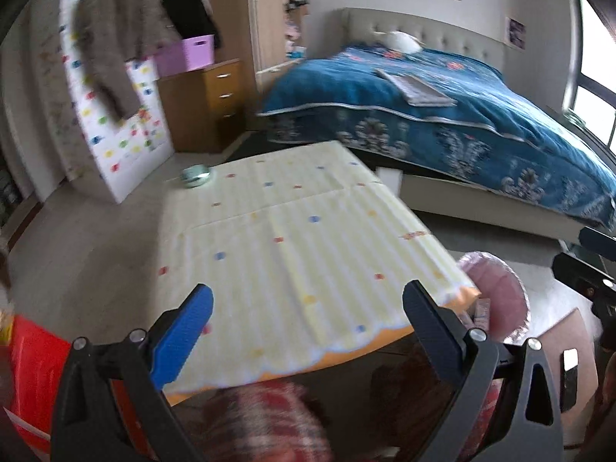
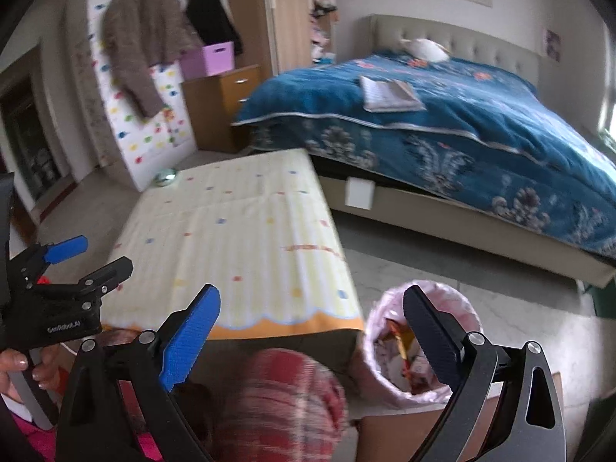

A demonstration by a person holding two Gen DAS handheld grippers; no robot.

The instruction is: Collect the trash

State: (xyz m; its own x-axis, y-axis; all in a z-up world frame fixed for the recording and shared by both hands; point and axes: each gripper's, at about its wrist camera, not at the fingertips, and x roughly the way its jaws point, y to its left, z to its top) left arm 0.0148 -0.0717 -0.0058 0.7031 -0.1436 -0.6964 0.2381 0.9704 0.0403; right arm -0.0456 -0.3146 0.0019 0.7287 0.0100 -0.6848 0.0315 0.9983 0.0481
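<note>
A waste bin with a pink liner (image 2: pixel 385 331) stands on the floor by the table's near right corner, with several wrappers inside; its rim (image 1: pixel 504 288) also shows in the left wrist view. My right gripper (image 2: pixel 312 300) is open and empty above the table edge, its dark finger in front of the bin. My left gripper (image 1: pixel 308 296) is open and empty over the near edge of the table; it also appears at the left of the right wrist view (image 2: pixel 100 256). A small round greenish tin (image 1: pixel 196 175) sits at the table's far left corner.
The low table has a pale yellow dotted cloth (image 1: pixel 288 238). A blue-covered bed (image 1: pixel 442 115) lies behind it, a wooden drawer unit (image 1: pixel 215 104) at back left. Red plaid fabric (image 2: pixel 285 404) fills the bottom centre. A cardboard box (image 2: pixel 400 439) sits near the bin, a red box (image 1: pixel 34 365) at left.
</note>
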